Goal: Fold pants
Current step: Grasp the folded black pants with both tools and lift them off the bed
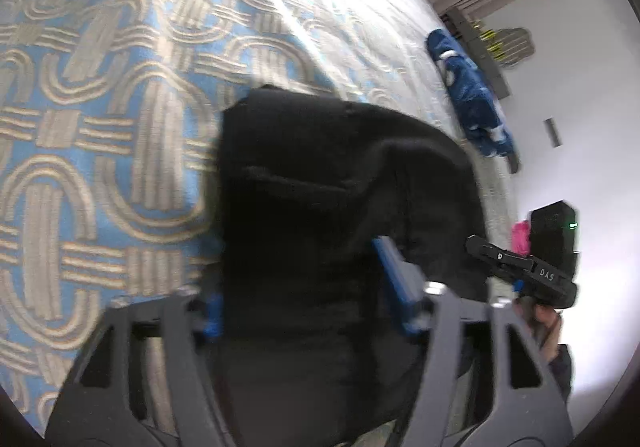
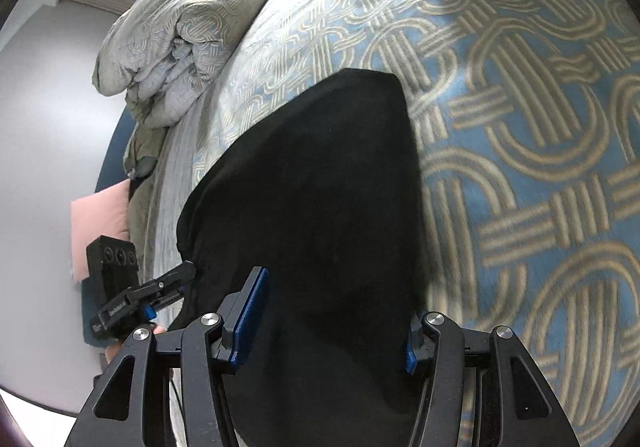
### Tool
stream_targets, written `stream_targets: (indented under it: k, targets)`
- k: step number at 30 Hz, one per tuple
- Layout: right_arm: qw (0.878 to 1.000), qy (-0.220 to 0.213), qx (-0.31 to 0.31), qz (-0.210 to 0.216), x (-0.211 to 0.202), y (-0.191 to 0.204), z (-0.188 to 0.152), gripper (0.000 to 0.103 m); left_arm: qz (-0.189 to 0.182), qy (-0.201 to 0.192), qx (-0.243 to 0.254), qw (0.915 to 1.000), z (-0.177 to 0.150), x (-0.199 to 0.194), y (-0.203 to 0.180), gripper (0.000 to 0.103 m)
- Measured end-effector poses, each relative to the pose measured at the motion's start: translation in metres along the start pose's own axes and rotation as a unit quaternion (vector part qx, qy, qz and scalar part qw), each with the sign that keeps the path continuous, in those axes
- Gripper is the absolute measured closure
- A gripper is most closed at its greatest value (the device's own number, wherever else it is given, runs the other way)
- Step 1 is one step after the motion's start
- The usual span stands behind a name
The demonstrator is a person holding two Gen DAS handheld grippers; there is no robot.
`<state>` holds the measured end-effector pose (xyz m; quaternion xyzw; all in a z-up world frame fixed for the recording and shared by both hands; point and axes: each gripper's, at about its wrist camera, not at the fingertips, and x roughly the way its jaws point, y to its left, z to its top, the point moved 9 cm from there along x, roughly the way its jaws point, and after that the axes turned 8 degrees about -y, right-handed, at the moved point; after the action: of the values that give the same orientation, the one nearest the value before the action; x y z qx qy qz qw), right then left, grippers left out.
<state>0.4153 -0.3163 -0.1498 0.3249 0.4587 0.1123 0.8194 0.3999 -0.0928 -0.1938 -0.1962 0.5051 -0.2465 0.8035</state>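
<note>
Left gripper (image 1: 304, 287): jaws roughly half open, black pants (image 1: 344, 183) bunched between the 2 blue pads (image 1: 394, 275). Cloth fills the gap from the near edge up past the fingertips. The left pad is mostly buried behind the fabric and the right pad lies against the cloth edge. Cannot tell from the blurred left wrist view whether the pads actually pinch the fabric or just straddle it.

Right gripper (image 2: 332, 315): same story, jaws about half open, pants (image 2: 320, 175) running up through the gap. The left blue pad (image 2: 252, 315) is fully visible beside the cloth edge; the right pad shows only as a sliver at the fabric's other side. Grip also not confirmable.

Both grippers are tilted downward over the bed, side by side at the near end of the garment. Each one shows in the other's camera: the right gripper (image 1: 520, 267) sits at the right edge of the left view with a bit of hand (image 1: 544, 323) under it.

Pants lie on the blue-and-beige patterned bedspread (image 1: 100, 107), stretched away from the grippers as a dark slab, far end rounded, 1 crease across the upper layer.

Also on the bed: a blue garment (image 1: 468, 87) near the far edge, well apart from the pants, and a bunched duvet (image 2: 180, 27) at the bed's left end in the right view.
</note>
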Motion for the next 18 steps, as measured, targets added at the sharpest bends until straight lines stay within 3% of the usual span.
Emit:
stream_targets:
  k: [1,4,10,15,18]
  targets:
    - [1.0,-0.002,-0.012,-0.019,-0.002,-0.001,0.0,0.071,-0.002,-0.004,0.006,1.0,-0.001,-0.005,0.0,0.056]
    - [1.0,-0.016,-0.01,-0.012,-0.013,0.003,0.001,0.086,-0.002,-0.014,0.01,0.9998,0.0,-0.023,-0.003,0.065]
    - [0.999,-0.032,-0.042,-0.013,-0.026,0.026,-0.001,0.091,0.035,-0.005,0.052,0.998,-0.003,-0.032,-0.02,0.067]
    - [0.999,-0.02,-0.024,-0.018,-0.016,0.019,-0.001,0.091,0.035,0.009,0.026,0.999,-0.005,-0.02,-0.012,0.066]
    - [0.999,-0.023,-0.03,-0.016,-0.017,0.018,-0.001,0.092,0.033,0.007,0.029,0.999,-0.004,-0.022,-0.014,0.078]
